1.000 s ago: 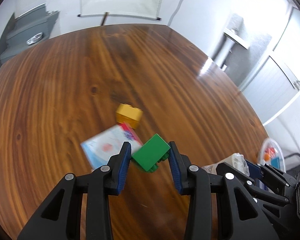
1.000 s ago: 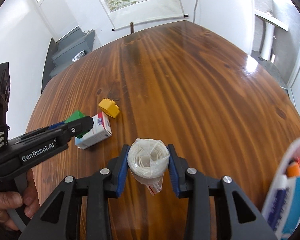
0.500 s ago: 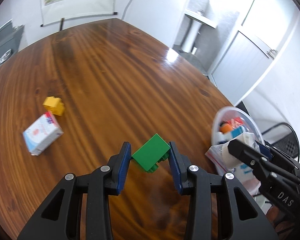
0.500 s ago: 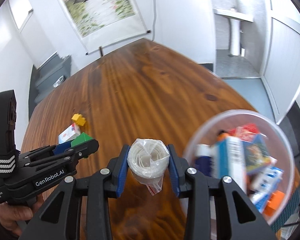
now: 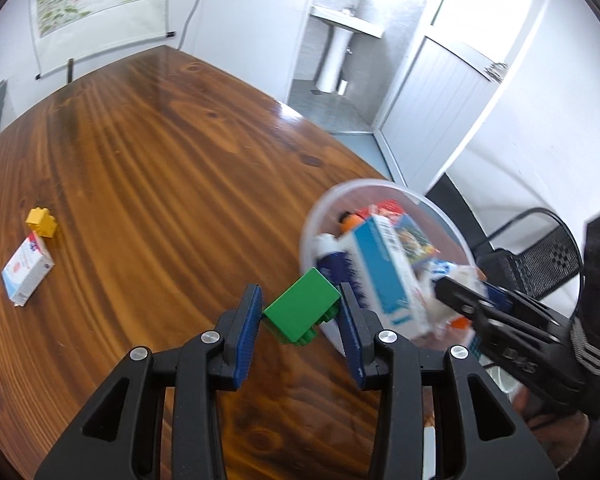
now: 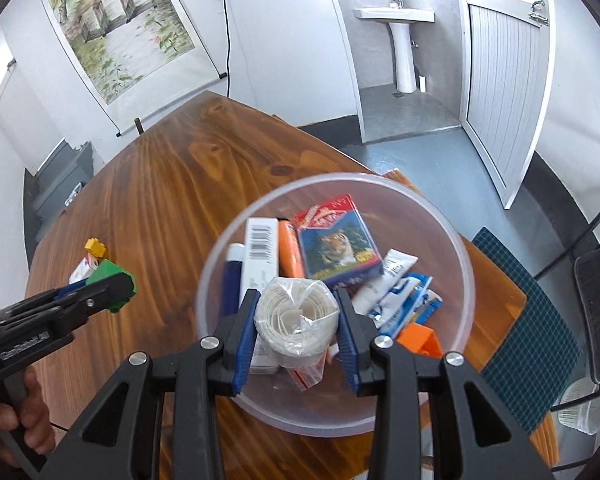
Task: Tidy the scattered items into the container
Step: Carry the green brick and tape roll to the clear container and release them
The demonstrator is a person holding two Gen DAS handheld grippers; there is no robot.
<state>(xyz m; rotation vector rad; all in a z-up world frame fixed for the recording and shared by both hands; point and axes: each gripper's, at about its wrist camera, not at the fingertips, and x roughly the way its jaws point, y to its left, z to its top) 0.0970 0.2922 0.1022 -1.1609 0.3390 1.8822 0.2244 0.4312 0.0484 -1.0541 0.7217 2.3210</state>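
My left gripper is shut on a green toy brick and holds it above the table, just left of the clear plastic bowl. My right gripper is shut on a bagged white roll and holds it over the bowl, which contains several boxes and tubes. A yellow brick and a small white carton lie on the table at the far left. The left gripper with the green brick also shows in the right wrist view.
The round wooden table drops off just beyond the bowl. A black mesh chair stands at the right. A green cutting mat lies at the table's right edge.
Both grippers have swung right toward the bowl. The right one now hangs over the bowl with the roll; the left one has come up to the bowl's left rim with the green brick.
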